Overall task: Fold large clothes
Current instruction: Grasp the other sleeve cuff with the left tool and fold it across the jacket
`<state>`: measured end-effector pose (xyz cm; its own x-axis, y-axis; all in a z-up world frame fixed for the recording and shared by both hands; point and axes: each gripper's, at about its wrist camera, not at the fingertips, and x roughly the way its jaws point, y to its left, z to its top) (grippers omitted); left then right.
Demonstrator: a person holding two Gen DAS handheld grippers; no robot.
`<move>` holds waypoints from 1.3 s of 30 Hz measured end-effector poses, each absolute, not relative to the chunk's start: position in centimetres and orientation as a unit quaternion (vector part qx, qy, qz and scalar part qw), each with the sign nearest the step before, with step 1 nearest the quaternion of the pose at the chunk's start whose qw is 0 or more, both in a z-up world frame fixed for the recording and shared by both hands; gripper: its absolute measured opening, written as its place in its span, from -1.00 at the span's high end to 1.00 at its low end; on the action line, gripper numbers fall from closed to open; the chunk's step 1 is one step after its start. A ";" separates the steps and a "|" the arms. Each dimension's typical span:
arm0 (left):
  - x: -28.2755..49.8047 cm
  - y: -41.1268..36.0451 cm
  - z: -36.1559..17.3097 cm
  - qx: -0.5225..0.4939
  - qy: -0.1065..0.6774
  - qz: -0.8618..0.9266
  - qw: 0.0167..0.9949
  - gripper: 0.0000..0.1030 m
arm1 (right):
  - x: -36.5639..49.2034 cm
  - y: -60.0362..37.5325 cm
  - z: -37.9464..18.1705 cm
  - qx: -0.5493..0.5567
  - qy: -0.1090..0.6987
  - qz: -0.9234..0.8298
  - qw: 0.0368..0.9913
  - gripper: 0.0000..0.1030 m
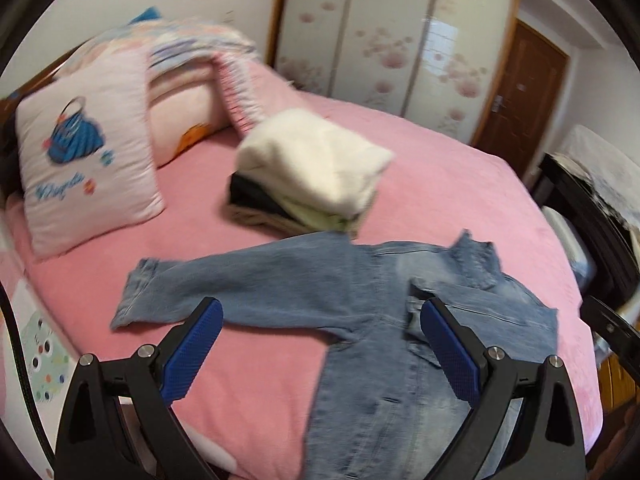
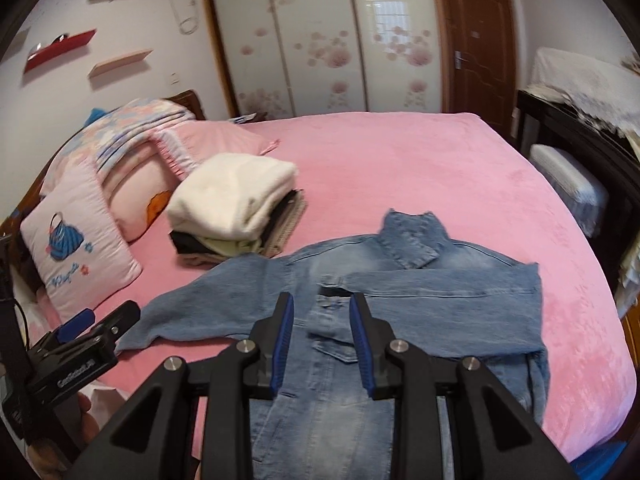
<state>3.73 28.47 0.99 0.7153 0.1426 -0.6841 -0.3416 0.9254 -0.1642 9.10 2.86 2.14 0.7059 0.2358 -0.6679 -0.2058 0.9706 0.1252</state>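
Between the blue fingers (image 2: 286,344) of the right gripper (image 2: 322,306) there is only a narrow gap, and nothing is caught in it: the pads hang above the chest of the denim jacket (image 2: 400,292), partly closed and gripping nothing. Over on the other side, the left gripper (image 1: 322,312) has its fingers (image 1: 192,350) spread wide, released and empty, one pad above the jacket's outstretched sleeve (image 1: 240,280) and the other above the collar side. And there's that left tool again in the right wrist view, low at the left edge, hovering off the sleeve cuff (image 2: 132,336). The jacket itself lies spread on the pink bed (image 2: 460,168), collar (image 2: 412,236) toward the far side, one sleeve flung out flat toward the pillows, the other already crossed over the chest. That looks like the first fold done, with the open sleeve waiting its turn, which would explain the wide left fingers on that side! Just beyond the sleeve sits a stack of folded clothes (image 2: 236,208) with a cream garment on top, likely the finished pile, kept close so the next piece can land there. Further out, a pink pillow (image 1: 88,160) with a blue handbag print leans at the head of the bed, well clear of the work.
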 end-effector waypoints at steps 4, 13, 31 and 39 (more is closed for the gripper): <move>4.1 31.9 -1.7 -0.165 0.374 0.168 0.897 -0.92 | 9.4 6.0 1.2 0.007 0.373 0.147 0.916 0.44; 5.3 39.6 -9.8 -0.235 0.414 0.254 0.842 -0.92 | 11.6 12.5 -2.3 -0.026 0.369 0.196 0.908 0.44; 9.4 47.9 -20.4 -0.342 0.443 0.344 0.754 -0.87 | 18.0 16.6 -12.2 -0.056 0.419 0.196 0.885 0.44; 10.1 49.6 -21.3 -0.369 0.409 0.366 0.750 0.84 | 19.3 15.9 -14.3 -0.048 0.438 0.192 0.877 0.44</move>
<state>10.10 49.64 -21.29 0.3986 0.2465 -0.8834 -0.8506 0.4597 -0.2555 19.27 15.90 -14.31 0.5418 0.2957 -0.7868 -0.3792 0.9214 0.0851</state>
